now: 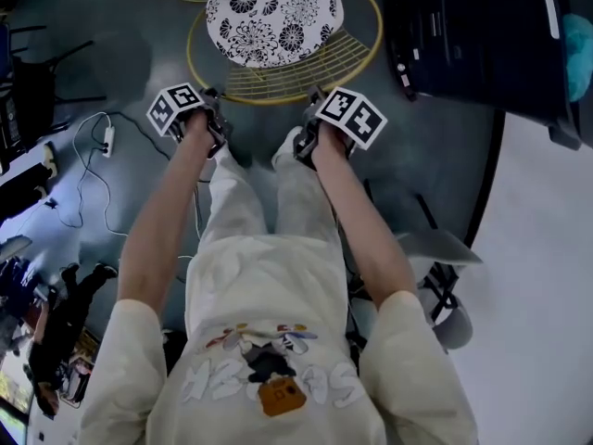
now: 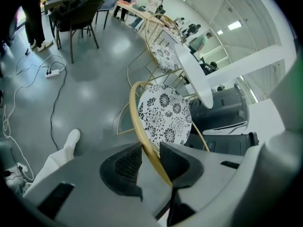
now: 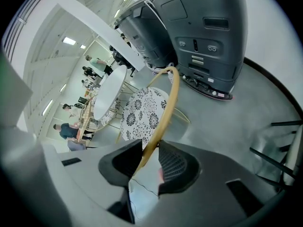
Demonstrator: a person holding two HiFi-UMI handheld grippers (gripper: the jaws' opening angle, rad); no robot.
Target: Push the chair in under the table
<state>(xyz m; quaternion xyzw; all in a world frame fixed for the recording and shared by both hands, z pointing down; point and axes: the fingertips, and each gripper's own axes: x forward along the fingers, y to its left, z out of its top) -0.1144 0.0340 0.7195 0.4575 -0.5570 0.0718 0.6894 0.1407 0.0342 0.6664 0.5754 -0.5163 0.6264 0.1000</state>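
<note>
Chair (image 1: 273,17) short of desk (image 2: 196,74), L tool (image 2: 150,161) + R tool (image 3: 150,156) astride its back rim (image 1: 264,98)
Both tools' jaws apart, thin gold rim runs btwn them, not clamped. Seat near desk edge, not under yet. Risks imo: rim slips out of the loose jaws if push goes steep; uneven L/R force yaws chair toward dark machine (image 1: 482,35); hoop could catch desk edge.

Chair (image 1: 274,17): thin gold wire frame, hooped back, round seat with a black-and-white floral pad. It stood upright on the grey floor, seat toward the table (image 2: 196,74). Table: white round top. The seat's far edge sat right at the tabletop's edge, with most of the seat still out.
</note>
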